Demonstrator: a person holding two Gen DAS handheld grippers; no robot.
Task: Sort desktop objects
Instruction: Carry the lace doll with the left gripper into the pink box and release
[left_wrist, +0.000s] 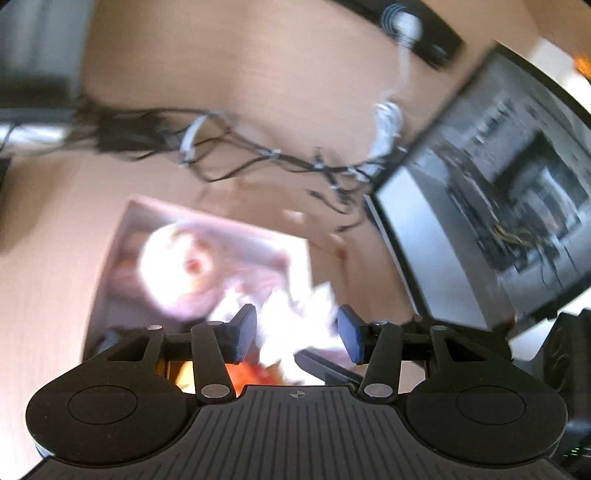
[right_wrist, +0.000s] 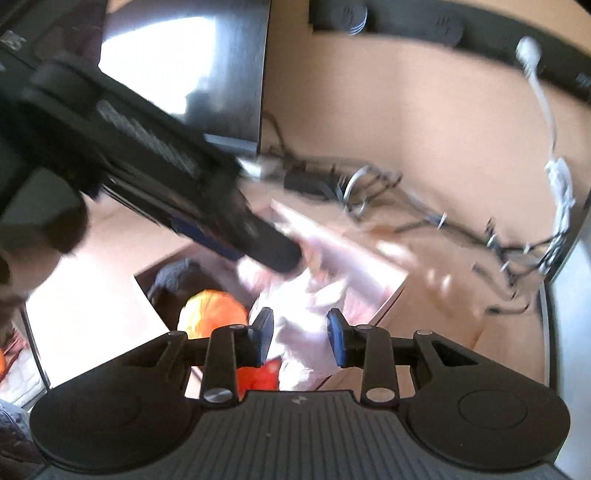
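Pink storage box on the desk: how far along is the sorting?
Already in the pink storage box: a white tape-like roll and an orange object. In hand: both open grippers, left and right, hover at crumpled white paper; grip unclear. Left: tangled black cables lie outside.

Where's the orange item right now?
Right wrist view, lower centre-left: the orange item sits inside the open box, left of the white crumpled paper, just ahead of the right tool.
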